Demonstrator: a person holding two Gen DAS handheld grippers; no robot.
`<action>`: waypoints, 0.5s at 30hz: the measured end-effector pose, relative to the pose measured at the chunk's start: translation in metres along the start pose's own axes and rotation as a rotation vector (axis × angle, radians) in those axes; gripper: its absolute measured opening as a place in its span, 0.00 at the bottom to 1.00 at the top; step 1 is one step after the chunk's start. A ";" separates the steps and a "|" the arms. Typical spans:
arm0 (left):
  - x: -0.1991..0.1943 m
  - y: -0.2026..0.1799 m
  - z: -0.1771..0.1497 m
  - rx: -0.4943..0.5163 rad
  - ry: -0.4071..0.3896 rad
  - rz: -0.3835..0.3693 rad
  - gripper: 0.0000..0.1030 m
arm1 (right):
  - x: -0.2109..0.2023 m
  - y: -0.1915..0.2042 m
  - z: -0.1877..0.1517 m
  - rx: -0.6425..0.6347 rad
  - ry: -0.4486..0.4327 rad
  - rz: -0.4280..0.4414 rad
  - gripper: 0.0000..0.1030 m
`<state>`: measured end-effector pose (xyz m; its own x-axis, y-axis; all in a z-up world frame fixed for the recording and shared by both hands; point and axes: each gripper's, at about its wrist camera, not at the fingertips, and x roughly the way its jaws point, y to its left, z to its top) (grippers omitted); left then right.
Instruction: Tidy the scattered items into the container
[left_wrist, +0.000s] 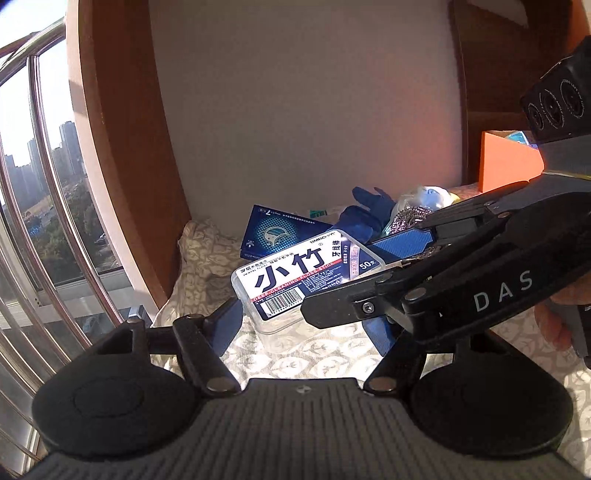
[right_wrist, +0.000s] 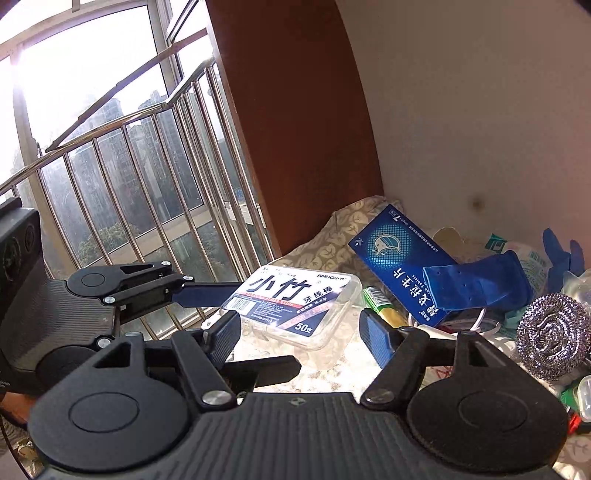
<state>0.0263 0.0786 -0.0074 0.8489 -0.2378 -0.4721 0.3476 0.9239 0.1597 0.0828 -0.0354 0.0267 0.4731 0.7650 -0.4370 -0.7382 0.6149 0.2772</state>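
Gripping one clear floss-pick box (left_wrist: 306, 280) from opposite sides, the left gripper (left_wrist: 306, 321) and right gripper (right_wrist: 299, 328) clamp it just above the patterned cloth (left_wrist: 207, 273), apparently sharing the wide load; the orange container (left_wrist: 509, 162) stands well apart.

Clear floss box (left_wrist: 306, 280) pinched between left gripper (left_wrist: 308, 323) pads, right gripper (left_wrist: 391, 266) clamped across it too. Box off patterned cloth (left_wrist: 207, 266). Orange container (left_wrist: 511, 166) far right.

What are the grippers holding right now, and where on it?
Both hold the clear floss pick box: the left gripper and the right gripper each pinch it across opposite side edges.
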 end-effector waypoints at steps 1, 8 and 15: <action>-0.001 -0.004 0.003 0.008 -0.008 -0.005 0.69 | -0.004 -0.001 0.001 0.000 -0.009 -0.007 0.69; 0.001 -0.039 0.029 0.064 -0.058 -0.061 0.69 | -0.039 -0.021 0.007 0.008 -0.067 -0.070 0.70; 0.015 -0.083 0.056 0.130 -0.100 -0.142 0.69 | -0.082 -0.049 0.001 0.034 -0.122 -0.165 0.71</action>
<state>0.0319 -0.0184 0.0205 0.8206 -0.3978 -0.4103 0.5098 0.8340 0.2111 0.0808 -0.1282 0.0503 0.6423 0.6698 -0.3727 -0.6306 0.7381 0.2399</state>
